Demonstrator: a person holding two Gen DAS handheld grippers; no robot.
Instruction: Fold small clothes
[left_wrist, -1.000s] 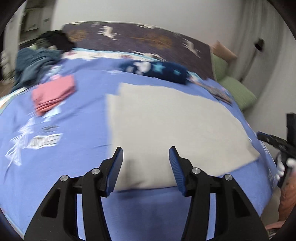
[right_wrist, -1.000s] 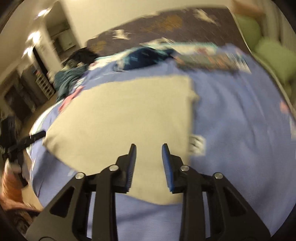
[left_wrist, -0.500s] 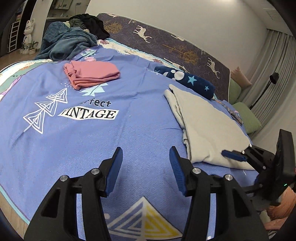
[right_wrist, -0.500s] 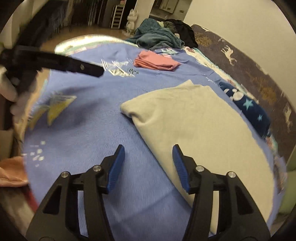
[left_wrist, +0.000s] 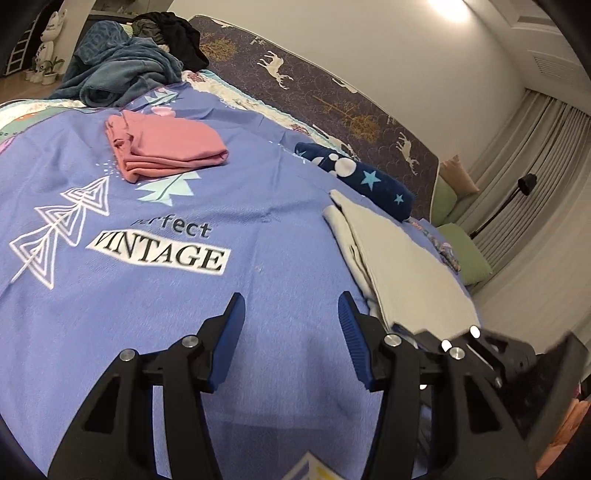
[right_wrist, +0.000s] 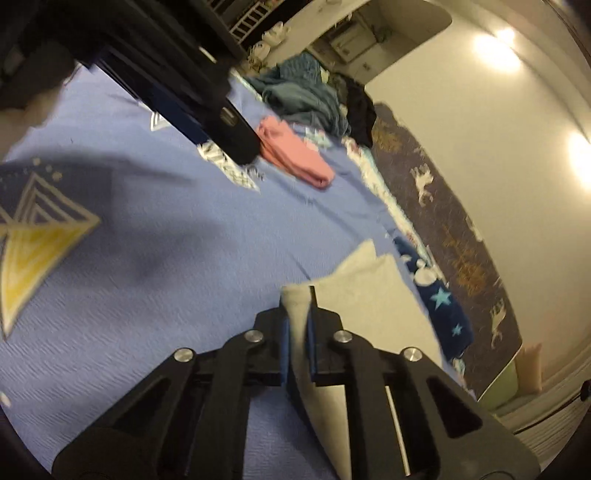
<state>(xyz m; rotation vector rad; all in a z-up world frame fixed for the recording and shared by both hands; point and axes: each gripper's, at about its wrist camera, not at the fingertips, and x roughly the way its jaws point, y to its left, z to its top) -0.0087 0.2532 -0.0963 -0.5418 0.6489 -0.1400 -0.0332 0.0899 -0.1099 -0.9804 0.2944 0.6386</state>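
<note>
Right gripper (right_wrist: 297, 332) is closing, pads pinching the grey garment's (right_wrist: 369, 295) near corner; long axis runs away toward the headboard. Left gripper (left_wrist: 291, 332), empty and half-open, sits just left.

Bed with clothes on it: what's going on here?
A person with a handheld gripper in each hand is folding clothes on a blue bedspread. The right gripper is closing on the near edge of a beige garment lying half folded. The left gripper is open over bare bedspread, holding nothing. A folded pink garment lies farther back, before an unfolded pile.
</note>
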